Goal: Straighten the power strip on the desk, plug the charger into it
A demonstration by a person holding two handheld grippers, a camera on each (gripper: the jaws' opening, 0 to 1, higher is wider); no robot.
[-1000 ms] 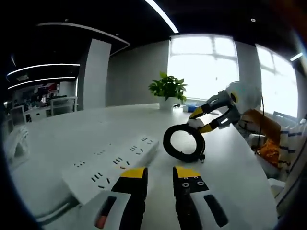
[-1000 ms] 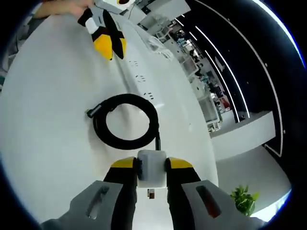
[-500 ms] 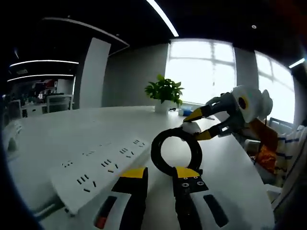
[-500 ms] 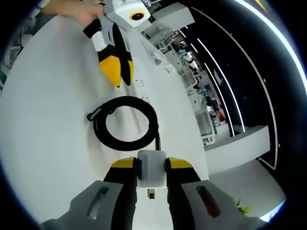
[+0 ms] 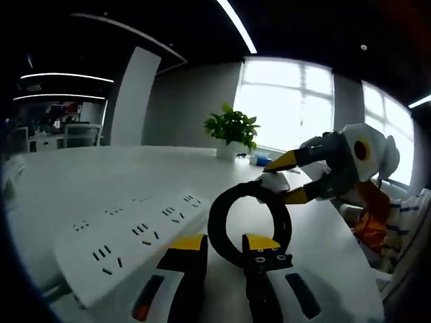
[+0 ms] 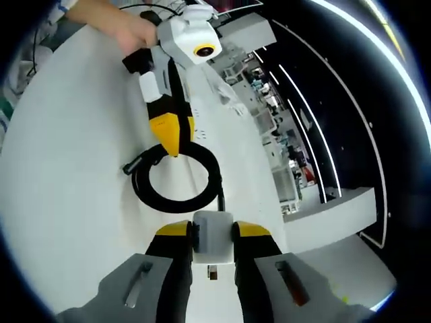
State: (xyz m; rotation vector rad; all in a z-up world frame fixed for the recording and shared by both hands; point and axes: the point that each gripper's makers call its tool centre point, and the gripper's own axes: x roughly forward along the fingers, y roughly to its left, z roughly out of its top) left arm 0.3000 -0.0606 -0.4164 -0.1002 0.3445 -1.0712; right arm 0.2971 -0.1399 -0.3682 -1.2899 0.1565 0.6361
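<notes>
The left gripper, jaws parted and empty, is closing on the coiled cable while the right gripper is clamping the white charger; its prongs should be squared to the power strip.

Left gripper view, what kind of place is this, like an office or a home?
Most likely an open-plan office. A long white desk runs toward large windows, strip lights cross a dark ceiling, a potted plant stands on the desk, and more workstations sit far back.
</notes>
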